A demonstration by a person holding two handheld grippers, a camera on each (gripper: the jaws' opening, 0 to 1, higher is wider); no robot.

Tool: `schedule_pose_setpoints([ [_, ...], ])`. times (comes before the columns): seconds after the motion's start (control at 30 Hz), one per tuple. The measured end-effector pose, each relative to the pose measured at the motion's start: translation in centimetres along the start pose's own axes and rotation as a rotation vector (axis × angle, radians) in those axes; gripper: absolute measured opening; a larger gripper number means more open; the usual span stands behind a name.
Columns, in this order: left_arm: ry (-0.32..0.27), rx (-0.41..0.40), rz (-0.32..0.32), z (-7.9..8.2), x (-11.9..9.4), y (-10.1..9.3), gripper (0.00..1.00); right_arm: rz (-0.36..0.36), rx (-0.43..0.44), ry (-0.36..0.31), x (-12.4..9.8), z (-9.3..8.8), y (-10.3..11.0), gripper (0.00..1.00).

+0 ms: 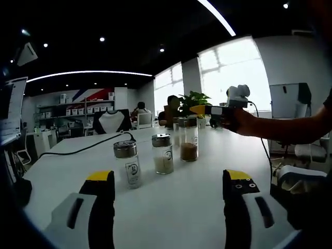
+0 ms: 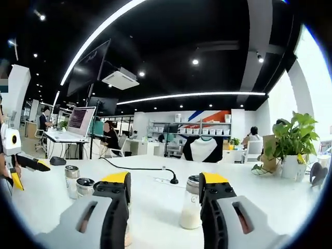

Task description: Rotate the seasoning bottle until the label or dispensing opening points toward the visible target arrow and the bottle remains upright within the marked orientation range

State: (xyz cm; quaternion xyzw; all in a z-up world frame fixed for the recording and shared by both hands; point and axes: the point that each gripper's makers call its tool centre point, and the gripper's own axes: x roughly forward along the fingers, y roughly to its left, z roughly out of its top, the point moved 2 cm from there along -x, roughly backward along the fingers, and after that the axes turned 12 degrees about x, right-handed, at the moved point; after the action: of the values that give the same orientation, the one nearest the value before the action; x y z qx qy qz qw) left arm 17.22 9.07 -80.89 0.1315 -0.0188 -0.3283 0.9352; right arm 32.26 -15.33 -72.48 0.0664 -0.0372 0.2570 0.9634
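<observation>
Three small clear glass seasoning bottles stand upright in a loose row on the white surface, ahead of the left claw, which is spread wide and grasping nothing.

Nearest clear glass bottle with silver metal cap: looks nearly empty, small label on the front. Middle clear glass bottle with white powder: about half full, labelled, capped. Far clear glass bottle with brown seasoning: low fill.

Judged: all light, rigid, smooth, likely slippery, and top-heavy enough to tip. Best hold is low to mid body, jaws square across the glass, turning slowly about the vertical axis.

In the right gripper view, the right claw is released too, with a white-powder bottle just beyond its jaws, not gripped. Two silver-capped bottles sit left of it.

No target arrow can be made out.
</observation>
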Motion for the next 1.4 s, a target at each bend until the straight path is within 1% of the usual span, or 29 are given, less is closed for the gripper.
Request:
schedule_pose_setpoints([
  [0.1, -0.002, 0.004, 0.002, 0.1, -0.1, -0.1, 0.9, -0.052, -0.027, 0.031, 1.0, -0.6, -1.7, 0.52],
  [0.17, -0.003, 0.005, 0.001, 0.1, -0.1, -0.2, 0.9, -0.07, -0.037, 0.041, 1.5, -0.9, -2.5, 0.51],
  [0.27, 0.002, 0.007, 0.001, -0.1, -0.2, -0.1, 0.9, -0.123, -0.05, 0.076, 2.5, -2.1, -4.4, 0.5],
  [0.37, -0.001, 0.003, 0.002, 0.0, -0.2, 0.1, 0.9, -0.135, -0.052, 0.085, 3.3, -2.8, -5.4, 0.51],
  [0.47, 0.001, 0.0, 0.005, -0.2, -0.2, 0.4, 0.9, -0.144, -0.053, 0.078, 4.0, -3.0, -5.9, 0.51],
  [0.57, 0.007, 0.002, 0.006, -0.4, -0.2, 0.5, 0.9, -0.148, -0.041, 0.093, 4.7, -3.6, -6.2, 0.52],
  [0.67, 0.008, 0.022, 0.011, -0.4, -0.3, 0.6, 0.91, -0.137, -0.002, 0.091, 5.7, -4.2, -6.3, 0.54],
  [0.7, 0.004, 0.027, 0.012, -0.4, -0.4, 0.6, 0.91, -0.144, 0.021, 0.102, 5.8, -4.5, -6.5, 0.55],
  [0.77, -0.002, 0.027, 0.013, -0.3, -0.5, 0.7, 0.91, -0.154, 0.028, 0.091, 6.1, -4.6, -6.8, 0.55],
  [0.8, -0.005, 0.027, 0.016, -0.2, -0.5, 0.9, 0.91, -0.159, 0.015, 0.08, 6.3, -4.5, -6.9, 0.54],
  [0.87, -0.007, 0.029, 0.02, -0.2, -0.6, 1.0, 0.91, -0.166, -0.003, 0.082, 6.6, -4.5, -7.0, 0.51],
  [0.93, -0.005, 0.026, 0.023, -0.2, -0.7, 1.2, 0.91, -0.169, 0.015, 0.079, 6.7, -4.5, -7.0, 0.52],
  [1.13, -0.002, 0.028, 0.03, -0.4, -0.8, 1.5, 0.9, -0.189, 0.016, 0.093, 7.2, -4.9, -7.2, 0.51],
  [1.23, 0.006, 0.032, 0.025, -0.6, -0.9, 1.4, 0.9, -0.179, 0.046, 0.092, 7.6, -5.1, -7.3, 0.46],
  [1.3, 0.006, 0.034, 0.025, -0.7, -1.0, 1.4, 0.9, -0.18, 0.035, 0.092, 7.6, -5.2, -7.2, 0.41],
  [1.37, 0.01, 0.029, 0.034, -0.8, -1.1, 1.6, 0.9, -0.181, 0.021, 0.09, 7.8, -5.1, -7.1, 0.41],
  [1.4, 0.009, 0.028, 0.034, -0.8, -1.1, 1.6, 0.9, -0.178, 0.03, 0.091, 7.8, -5.1, -7.1, 0.4],
])
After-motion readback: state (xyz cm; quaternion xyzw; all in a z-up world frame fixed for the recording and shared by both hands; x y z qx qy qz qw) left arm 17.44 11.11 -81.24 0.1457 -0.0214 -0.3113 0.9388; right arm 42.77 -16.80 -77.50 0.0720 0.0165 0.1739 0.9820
